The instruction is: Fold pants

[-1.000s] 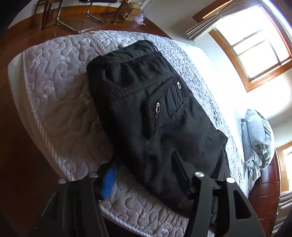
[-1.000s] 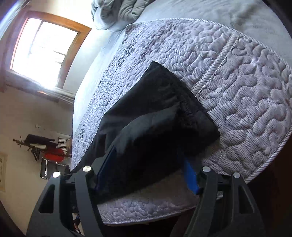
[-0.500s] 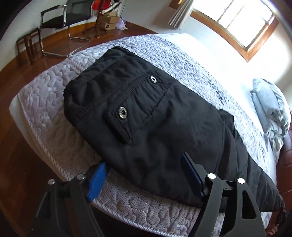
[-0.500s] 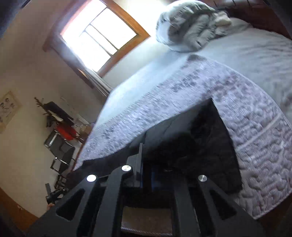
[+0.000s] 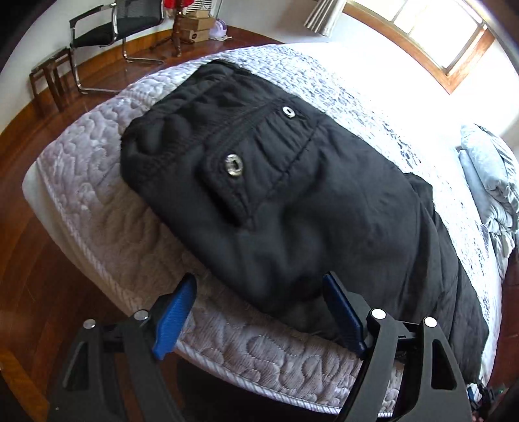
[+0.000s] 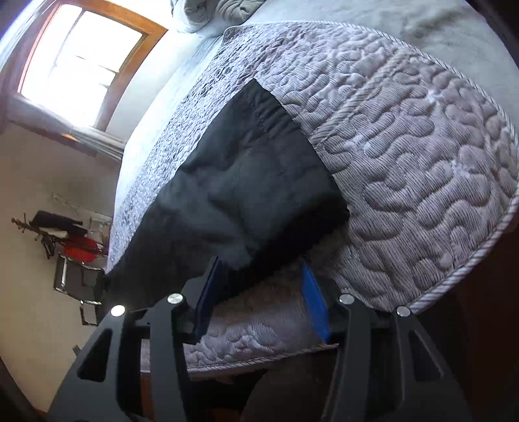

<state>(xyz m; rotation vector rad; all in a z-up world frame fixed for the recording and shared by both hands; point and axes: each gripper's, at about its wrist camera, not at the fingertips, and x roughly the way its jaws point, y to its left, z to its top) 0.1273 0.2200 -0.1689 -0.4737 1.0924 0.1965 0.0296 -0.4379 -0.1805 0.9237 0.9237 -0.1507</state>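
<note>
The black pants (image 5: 285,194) lie folded on the quilted grey mattress (image 5: 97,181), waistband and snap pocket toward the foot corner, legs running toward the pillows. My left gripper (image 5: 259,292) is open at the near edge of the pants, its blue pads either side of the fabric edge, holding nothing. In the right wrist view the pants (image 6: 246,181) lie as a dark slab along the bed. My right gripper (image 6: 262,276) is open at their near end, and no fabric is pinched between its pads.
The mattress edge (image 5: 227,363) drops to a wooden floor (image 5: 29,259). A black chair (image 5: 113,29) and boxes stand at the far wall. Grey bedding (image 5: 489,181) is heaped by the head of the bed. A window (image 6: 78,61) is bright.
My right gripper was shut on the pants' end half a second ago and is now open, with the fabric lying on the bed. My left gripper has stayed open and moved slightly nearer the pants.
</note>
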